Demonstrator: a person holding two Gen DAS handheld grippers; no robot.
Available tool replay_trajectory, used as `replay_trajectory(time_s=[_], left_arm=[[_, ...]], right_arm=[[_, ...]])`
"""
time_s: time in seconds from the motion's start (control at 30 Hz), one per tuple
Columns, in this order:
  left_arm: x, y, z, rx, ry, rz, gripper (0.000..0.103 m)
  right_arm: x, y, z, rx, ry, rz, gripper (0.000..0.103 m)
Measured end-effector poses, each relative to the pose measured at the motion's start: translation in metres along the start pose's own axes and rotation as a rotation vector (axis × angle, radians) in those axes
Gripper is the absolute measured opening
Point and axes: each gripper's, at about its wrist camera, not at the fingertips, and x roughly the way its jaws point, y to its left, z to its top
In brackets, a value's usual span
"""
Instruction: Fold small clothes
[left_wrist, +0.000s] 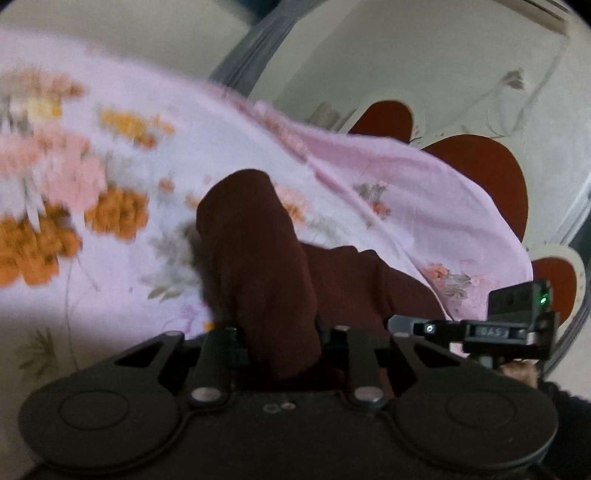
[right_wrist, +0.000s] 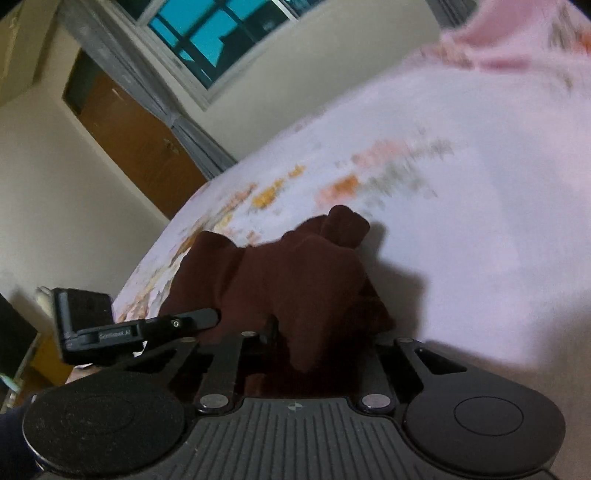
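Left wrist view: the left gripper (left_wrist: 280, 332) is pinching a fold of the dark maroon garment (left_wrist: 258, 258), which rises toward twelve o'clock over the pink floral bedsheet (left_wrist: 110, 166). At two o'clock stand red heart-shaped headboard panels (left_wrist: 480, 177). In the right wrist view the right gripper (right_wrist: 310, 343) is clamped on bunched maroon cloth at centre, above the sheet; a brown door (right_wrist: 140, 140) sits at ten o'clock, a window (right_wrist: 221, 33) at eleven.
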Motion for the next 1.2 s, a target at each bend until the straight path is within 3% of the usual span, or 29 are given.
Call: replay_trajectory(time_s=[0.17, 0.33, 0.47, 0.6, 0.73, 0.87, 1.03, 1.2], left_arm=[[-0.066, -0.048, 0.006, 0.093, -0.170, -0.062, 0.020], [-0.174, -0.131, 0.004, 0.355, -0.340, -0.074, 0.020], [-0.239, -0.179, -0.004, 0.450, -0.405, -0.093, 0.020], [-0.283, -0.198, -0.020, 0.472, -0.409, -0.081, 0.020], [-0.287, -0.176, -0.022, 0.398, -0.377, -0.056, 0.020], [-0.271, -0.129, -0.017, 0.301, -0.338, -0.017, 0.020], [-0.223, -0.045, -0.008, 0.170, -0.256, 0.042, 0.020], [-0.167, 0.044, 0.009, 0.021, -0.145, 0.117, 0.020]], right_arm=[[-0.049, 0.053, -0.001, -0.096, -0.124, 0.042, 0.017], [-0.124, 0.130, -0.005, -0.248, -0.252, 0.157, 0.017], [-0.175, 0.186, -0.023, -0.339, -0.318, 0.232, 0.017], [-0.204, 0.224, -0.040, -0.390, -0.325, 0.291, 0.017], [-0.182, 0.241, -0.046, -0.401, -0.257, 0.308, 0.017], [-0.128, 0.230, -0.038, -0.342, -0.185, 0.315, 0.017], [-0.043, 0.193, -0.016, -0.198, -0.105, 0.303, 0.017], [0.038, 0.127, 0.014, -0.040, -0.075, 0.205, 0.016]])
